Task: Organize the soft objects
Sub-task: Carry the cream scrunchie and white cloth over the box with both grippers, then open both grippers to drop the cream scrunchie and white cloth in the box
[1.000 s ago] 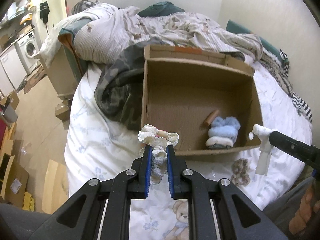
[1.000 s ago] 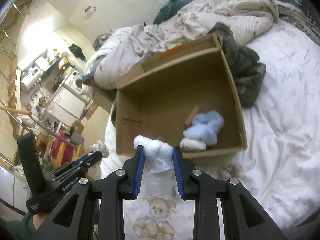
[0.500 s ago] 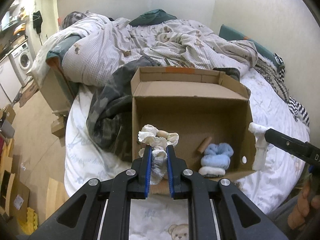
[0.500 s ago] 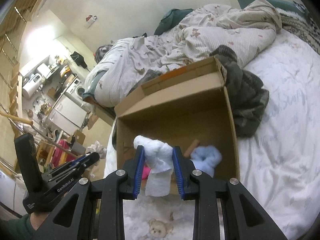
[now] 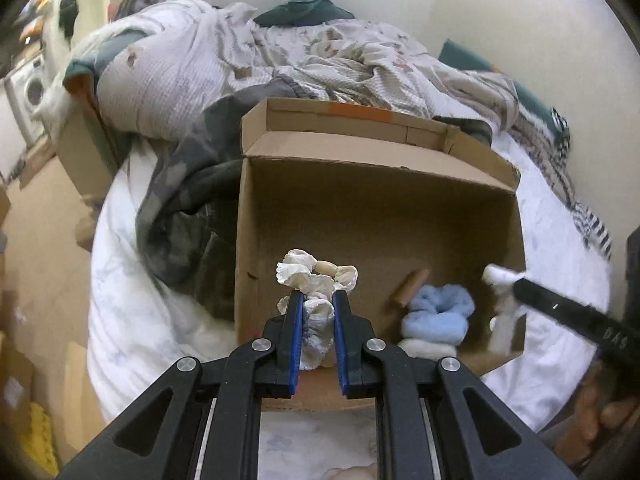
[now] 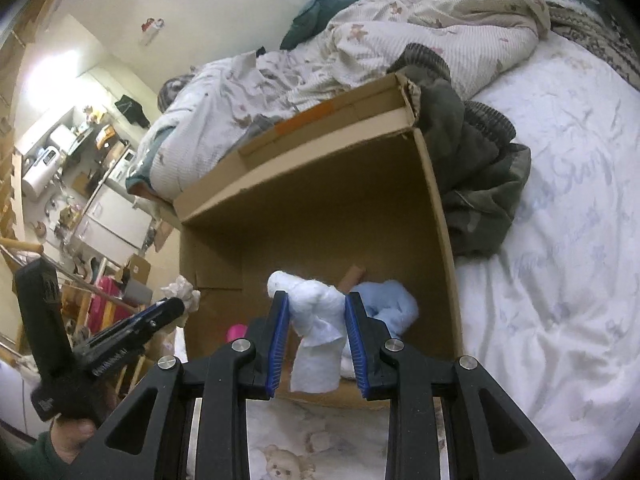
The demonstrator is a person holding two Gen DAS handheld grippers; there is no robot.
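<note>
An open cardboard box (image 5: 360,168) stands on the bed, also in the right wrist view (image 6: 320,184). My left gripper (image 5: 316,300) is shut on a cream frilly cloth doll (image 5: 316,280), held over the box's front left part. My right gripper (image 6: 316,304) is shut on a white soft cloth bundle (image 6: 316,320), held over the box's front edge; that bundle shows at the right in the left wrist view (image 5: 502,304). Inside the box lie a light blue fluffy item (image 5: 438,314) on a white one (image 5: 426,347), and a brown tube (image 5: 408,288).
A rumpled patterned duvet (image 5: 312,56) and a dark grey garment (image 5: 188,208) lie behind and left of the box. White bedsheet (image 6: 560,240) spreads right of it. Something pink (image 6: 236,332) shows low in the box. Floor and cardboard lie far left (image 5: 32,240).
Both grippers have moved forward toward the box with their items still held; the box now looms larger and the items hang over its front part.
</note>
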